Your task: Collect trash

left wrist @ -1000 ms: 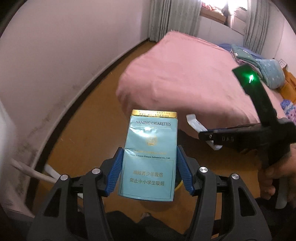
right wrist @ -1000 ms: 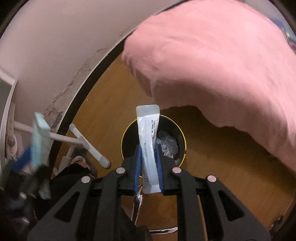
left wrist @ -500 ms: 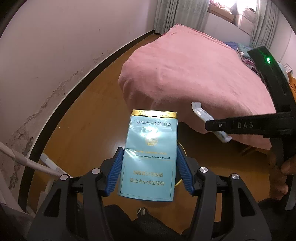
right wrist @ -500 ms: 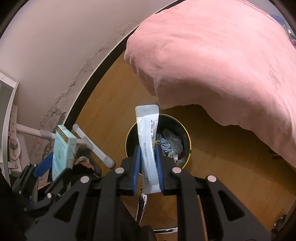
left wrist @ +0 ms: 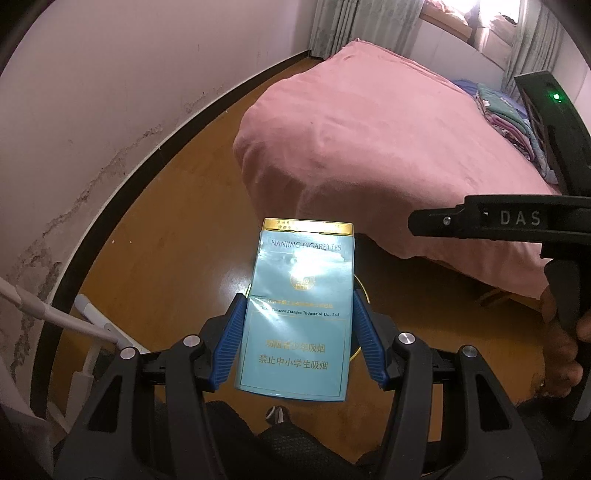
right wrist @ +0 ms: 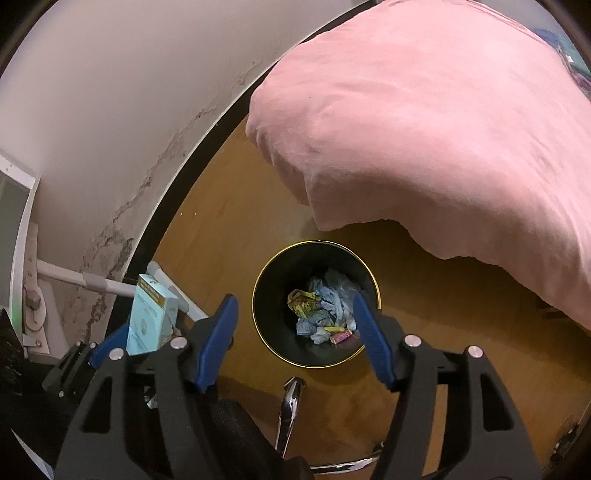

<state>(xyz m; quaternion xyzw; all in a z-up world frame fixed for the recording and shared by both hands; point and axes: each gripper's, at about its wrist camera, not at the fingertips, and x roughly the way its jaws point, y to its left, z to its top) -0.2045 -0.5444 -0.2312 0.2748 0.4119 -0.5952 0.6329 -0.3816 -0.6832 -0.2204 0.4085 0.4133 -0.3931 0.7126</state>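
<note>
My right gripper (right wrist: 295, 332) hangs over the bin (right wrist: 273, 343), jaws opening with nothing between them. My left gripper (left wrist: 297, 341) clamps the cigarette pack (left wrist: 299, 314) upright, just left of the bin, so it must shift right before letting go

I am in a home bedroom: a bed under a pink bedspread (left wrist: 373, 147), grey-green window curtains (left wrist: 354, 26), a glossy wooden floor (right wrist: 236, 229), folded blankets (left wrist: 506, 114), a scuffed white wall (left wrist: 110, 74)
</note>
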